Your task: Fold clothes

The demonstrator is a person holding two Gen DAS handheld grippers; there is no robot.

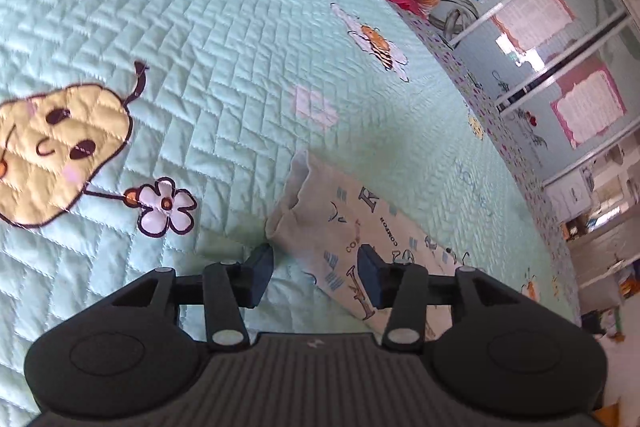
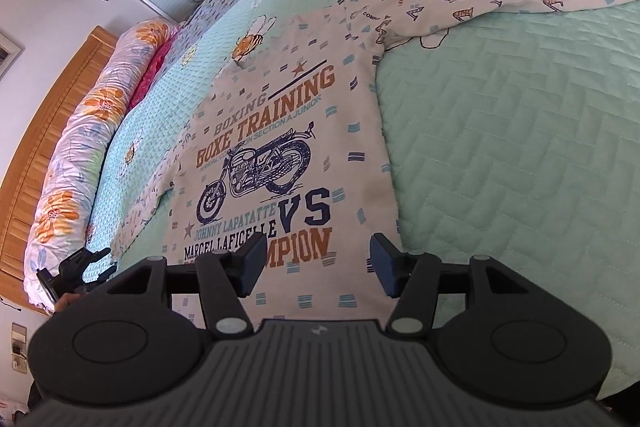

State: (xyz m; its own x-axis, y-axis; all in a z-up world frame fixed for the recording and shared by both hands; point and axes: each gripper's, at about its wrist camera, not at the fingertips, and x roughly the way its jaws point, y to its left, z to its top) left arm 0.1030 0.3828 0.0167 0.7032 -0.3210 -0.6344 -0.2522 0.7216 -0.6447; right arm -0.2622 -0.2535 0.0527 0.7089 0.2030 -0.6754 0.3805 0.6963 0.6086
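spread flat on the mint-green quilted bedspread (image 2: 500, 147) lies the cream long-sleeved shirt with a motorcycle print (image 2: 280, 155), one lettered sleeve (image 1: 360, 239) stretched out to the side. the left gripper (image 1: 316, 277) hovers over that sleeve near its cuff with its dark fingers (image 1: 260, 275) parted about halfway; they clamp nothing, though whether the far pad brushes the cloth is unclear. the right gripper (image 2: 316, 265) hangs above the shirt's hem, its fingers (image 2: 252, 263) released and wide apart, the fabric under the gap and not pinched. a floral rolled duvet (image 2: 80, 131) lies along the wooden headboard (image 2: 52, 99).
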